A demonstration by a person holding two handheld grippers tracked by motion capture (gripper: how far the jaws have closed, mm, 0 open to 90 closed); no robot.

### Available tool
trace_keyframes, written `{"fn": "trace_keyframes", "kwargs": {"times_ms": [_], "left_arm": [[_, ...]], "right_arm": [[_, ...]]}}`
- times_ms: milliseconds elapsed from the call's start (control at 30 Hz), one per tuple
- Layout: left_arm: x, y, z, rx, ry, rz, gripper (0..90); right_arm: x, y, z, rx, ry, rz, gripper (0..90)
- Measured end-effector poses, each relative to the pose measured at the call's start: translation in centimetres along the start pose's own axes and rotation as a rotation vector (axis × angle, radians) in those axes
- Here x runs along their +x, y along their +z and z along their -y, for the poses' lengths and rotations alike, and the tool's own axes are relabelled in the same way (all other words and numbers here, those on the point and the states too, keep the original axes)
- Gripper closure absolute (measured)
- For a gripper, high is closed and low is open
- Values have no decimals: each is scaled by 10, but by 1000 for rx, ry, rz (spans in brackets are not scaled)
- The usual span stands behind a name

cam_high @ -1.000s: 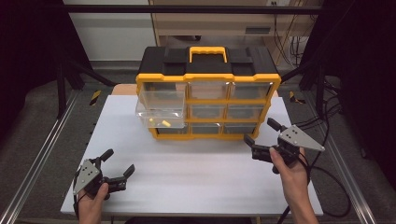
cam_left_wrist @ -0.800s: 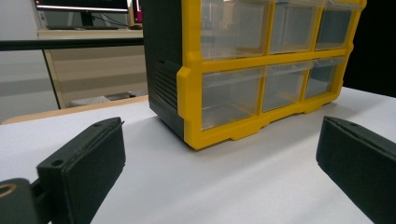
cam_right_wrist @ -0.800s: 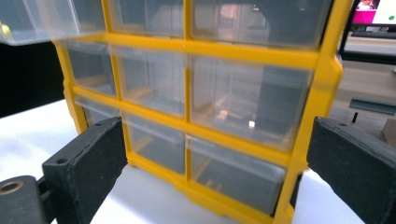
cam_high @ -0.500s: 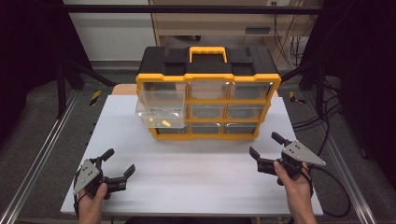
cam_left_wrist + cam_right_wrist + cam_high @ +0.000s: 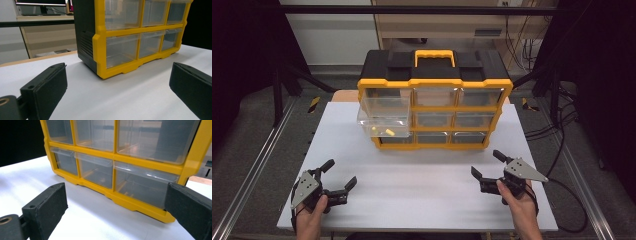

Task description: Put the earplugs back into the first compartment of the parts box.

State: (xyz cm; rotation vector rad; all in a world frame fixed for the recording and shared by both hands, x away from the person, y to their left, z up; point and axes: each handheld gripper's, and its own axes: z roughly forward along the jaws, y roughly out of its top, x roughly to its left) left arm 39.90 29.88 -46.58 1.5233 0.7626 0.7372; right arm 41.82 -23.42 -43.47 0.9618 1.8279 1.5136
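1. Black jaws of the left gripper (image 5: 337,174) stand wide apart with nothing between them, well in front of the yellow organizer (image 5: 434,107), off its left corner.
2. Black jaws of the right gripper (image 5: 488,166) are likewise spread and bare, nearer the organizer's right front corner.
3. Both rest low over the white table (image 5: 412,185).
4. One clear drawer (image 5: 384,122), at the organizer's left, sticks out and holds a small yellow piece (image 5: 389,132).

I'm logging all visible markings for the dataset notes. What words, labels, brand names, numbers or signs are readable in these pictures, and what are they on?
None can be read.
Drawer cabinet: no label or brand shows on its black top, yellow frame or clear drawers.
Left tongs and right tongs: no markings show.
Monitor behind the table in the left gripper view: its screen is too blurred and cut off to read.
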Motion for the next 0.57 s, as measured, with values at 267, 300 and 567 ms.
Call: {"fn": "trace_keyframes", "kwargs": {"times_ms": [267, 300, 567], "left_arm": [[-1, 2, 2, 5, -20, 16, 11], [-1, 2, 2, 1, -27, 22, 11], [3, 1, 2, -28, -69, 49, 11]], "right_arm": [[3, 5, 6, -3, 16, -21, 60], [3, 5, 7, -12, 23, -32, 67], [8, 17, 15, -27, 67, -38, 55]]}}
